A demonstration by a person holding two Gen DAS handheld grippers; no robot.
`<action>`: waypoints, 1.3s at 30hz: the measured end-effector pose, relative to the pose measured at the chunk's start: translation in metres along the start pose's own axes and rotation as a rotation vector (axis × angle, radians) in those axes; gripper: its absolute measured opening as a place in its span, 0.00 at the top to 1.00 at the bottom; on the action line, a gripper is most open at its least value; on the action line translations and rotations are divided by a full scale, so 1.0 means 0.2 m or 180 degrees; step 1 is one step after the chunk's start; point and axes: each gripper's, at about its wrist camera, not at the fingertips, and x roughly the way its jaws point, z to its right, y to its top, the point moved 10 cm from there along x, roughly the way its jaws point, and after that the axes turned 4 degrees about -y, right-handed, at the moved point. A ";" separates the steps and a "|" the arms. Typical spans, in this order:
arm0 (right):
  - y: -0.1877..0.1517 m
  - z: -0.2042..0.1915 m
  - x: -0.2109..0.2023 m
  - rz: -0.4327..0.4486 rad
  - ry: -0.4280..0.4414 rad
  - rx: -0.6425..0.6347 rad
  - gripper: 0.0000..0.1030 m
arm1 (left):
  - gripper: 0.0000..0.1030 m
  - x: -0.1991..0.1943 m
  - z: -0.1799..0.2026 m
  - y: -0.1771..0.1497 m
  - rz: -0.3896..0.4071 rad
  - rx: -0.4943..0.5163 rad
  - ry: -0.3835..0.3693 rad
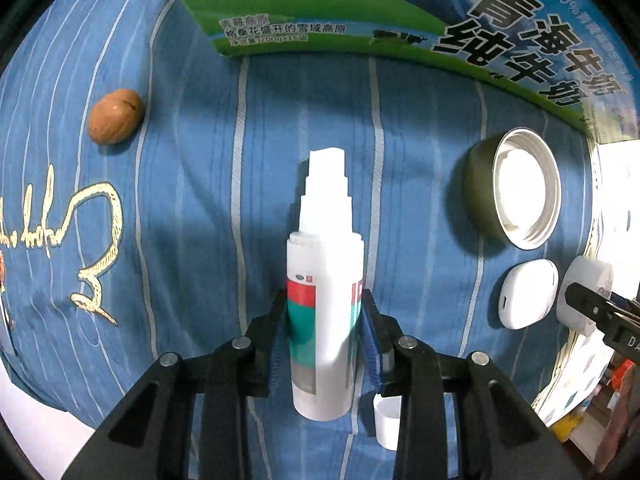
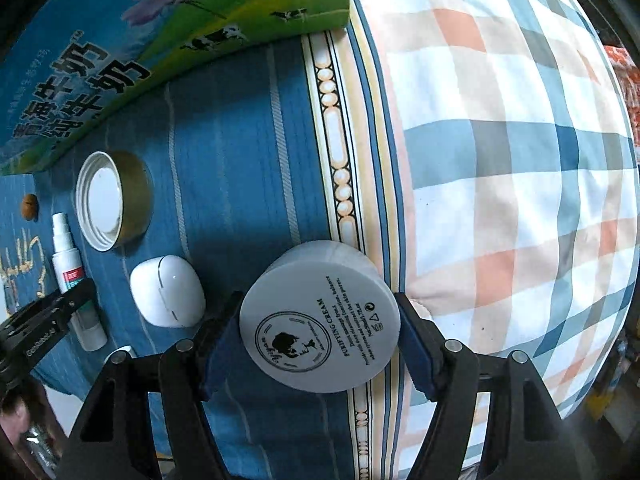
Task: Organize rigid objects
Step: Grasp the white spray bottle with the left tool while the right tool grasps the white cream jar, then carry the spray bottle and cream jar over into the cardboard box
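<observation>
I am at the pick-up step with both hands at once. My left gripper (image 1: 325, 320) points down at a white spray bottle (image 1: 325, 280) lying on the blue striped bedsheet (image 1: 200, 200), and its jaws are closed on the bottle's labelled middle. My right gripper (image 2: 318, 334) has its jaws clamped on either side of a round white cream jar (image 2: 320, 316), which sits at the sheet's patterned border beside a plaid quilt (image 2: 500, 160).

I judge that the next move calls for lifting both things straight up without tilting, then carrying them to wherever they are to be gathered, perhaps by the milk carton box (image 1: 400, 12) at the far edge. The jar is wide and smooth, so the grip must hold firm.

Counted on the bed:
- one spray bottle;
- one cream jar;
- one brown nut-like object (image 1: 116, 117);
- one upturned gold-sided lid (image 1: 516, 188);
- one white earbud case (image 1: 526, 299);
- one small white cap (image 1: 387, 420) beside the bottle's base;
- one milk carton box.
</observation>
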 end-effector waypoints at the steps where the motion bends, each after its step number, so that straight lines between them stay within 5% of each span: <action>1: 0.00 0.00 0.01 0.0000 -0.0027 -0.0001 0.29 | 0.70 0.00 0.00 0.01 0.0007 0.0007 0.0004; 18: 0.01 -0.11 0.11 -0.0066 -0.0178 -0.0006 0.28 | 0.61 -0.06 0.07 0.09 -0.0058 0.0089 -0.0075; 22: 0.01 -0.17 0.13 -0.0067 -0.0254 -0.0062 0.30 | 0.71 -0.05 0.11 0.10 -0.0051 0.0162 0.0026; 39: -0.10 -0.36 -0.05 0.0186 -0.0006 -0.0232 0.31 | 0.71 -0.20 0.06 -0.03 0.0250 0.0002 -0.0124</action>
